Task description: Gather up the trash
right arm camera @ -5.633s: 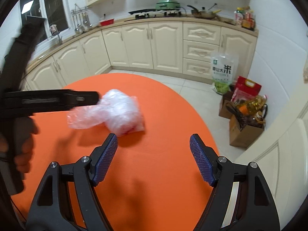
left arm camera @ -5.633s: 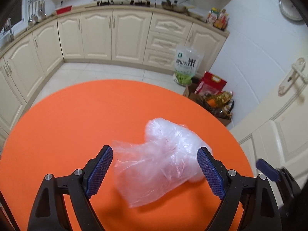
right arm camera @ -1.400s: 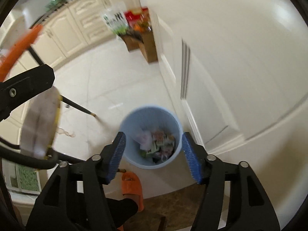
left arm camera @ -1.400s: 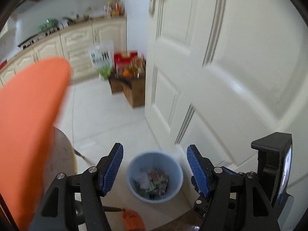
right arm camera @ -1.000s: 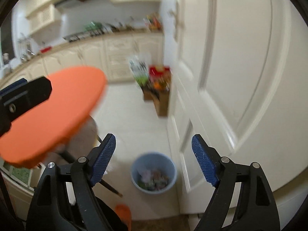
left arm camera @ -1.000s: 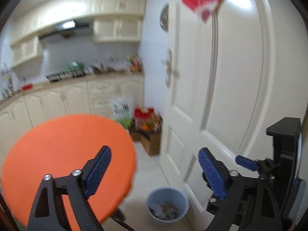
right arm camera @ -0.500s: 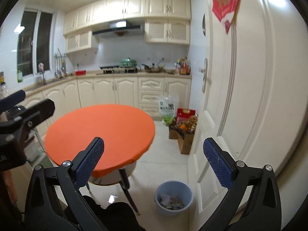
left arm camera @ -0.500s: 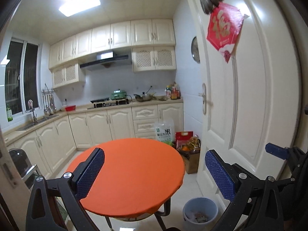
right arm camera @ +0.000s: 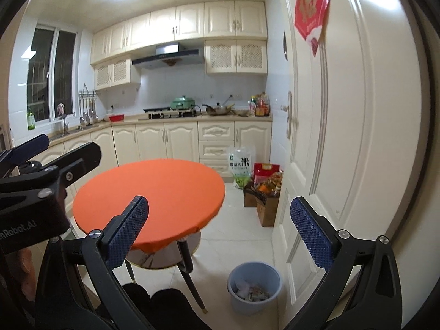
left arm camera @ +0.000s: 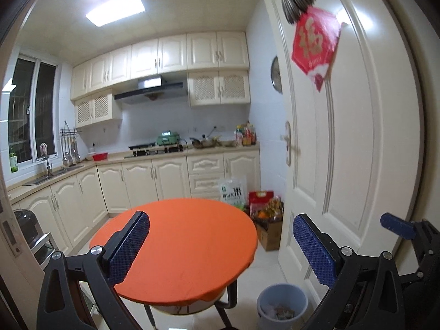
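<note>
Two grippers hang at about chest height, both aimed across the kitchen at the round orange worktop (left arm camera: pixel 187 236), and neither carries anything. The left gripper (left arm camera: pixel 221 244) has its jaws spread as wide as they go, having just finished opening, with only the far worktop showing in the gap; the right gripper (right arm camera: pixel 220 229) stands the same, jaws just opened to full width and nothing between the pads.

No loose trash shows on the worktop — its cloth looks bare from both views. What trash there is lies in the blue wastebasket (right arm camera: pixel 254 286) on the floor tiles, just beside the white door (right arm camera: pixel 343 137) and near the table's legs: crumpled wrappers and paper sit in its bottom (the pale scrap among them may be plastic film, though it is too small to tell).

As for the relation that matters, the wastebasket lies below and ahead of both pairs of jaws, slightly right of the midline, its opening facing straight up. In the left wrist view the right gripper's body (left arm camera: pixel 407 236) stands on the door side, so I judge the right hand the nearer to the bin. With nothing left to pick up, the collecting looks about done.
</note>
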Tool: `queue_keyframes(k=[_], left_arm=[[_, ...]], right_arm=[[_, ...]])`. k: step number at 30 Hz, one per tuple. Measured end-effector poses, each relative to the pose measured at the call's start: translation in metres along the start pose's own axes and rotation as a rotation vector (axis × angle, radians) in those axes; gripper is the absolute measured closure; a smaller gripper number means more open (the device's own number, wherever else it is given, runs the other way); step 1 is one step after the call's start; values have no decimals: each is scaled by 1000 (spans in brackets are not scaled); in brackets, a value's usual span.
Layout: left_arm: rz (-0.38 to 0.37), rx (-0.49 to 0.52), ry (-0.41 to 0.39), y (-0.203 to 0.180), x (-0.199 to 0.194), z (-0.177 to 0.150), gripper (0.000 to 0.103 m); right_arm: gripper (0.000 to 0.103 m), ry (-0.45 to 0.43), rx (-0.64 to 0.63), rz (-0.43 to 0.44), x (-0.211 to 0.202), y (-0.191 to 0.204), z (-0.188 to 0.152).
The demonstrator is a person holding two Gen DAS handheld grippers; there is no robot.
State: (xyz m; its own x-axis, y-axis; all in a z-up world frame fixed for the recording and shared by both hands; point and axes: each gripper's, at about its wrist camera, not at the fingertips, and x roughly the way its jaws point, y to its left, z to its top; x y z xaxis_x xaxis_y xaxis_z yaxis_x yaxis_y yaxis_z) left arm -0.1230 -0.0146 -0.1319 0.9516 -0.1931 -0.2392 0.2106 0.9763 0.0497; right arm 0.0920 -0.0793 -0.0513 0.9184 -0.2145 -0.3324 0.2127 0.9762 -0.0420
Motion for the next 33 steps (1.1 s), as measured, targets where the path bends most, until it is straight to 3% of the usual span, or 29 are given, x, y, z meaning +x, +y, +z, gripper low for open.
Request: queue_keyframes(k=[3, 16, 33], left_arm=[[-26, 4, 29, 0, 10, -6, 1], [-51, -43, 60, 2, 67, 46, 1], [-31, -45, 63, 46, 68, 59, 1]], right_arm=[[0, 17, 15, -8, 6, -8, -7], [0, 34, 31, -39, 15, -19, -21], [0, 32, 28, -59, 15, -16, -23]])
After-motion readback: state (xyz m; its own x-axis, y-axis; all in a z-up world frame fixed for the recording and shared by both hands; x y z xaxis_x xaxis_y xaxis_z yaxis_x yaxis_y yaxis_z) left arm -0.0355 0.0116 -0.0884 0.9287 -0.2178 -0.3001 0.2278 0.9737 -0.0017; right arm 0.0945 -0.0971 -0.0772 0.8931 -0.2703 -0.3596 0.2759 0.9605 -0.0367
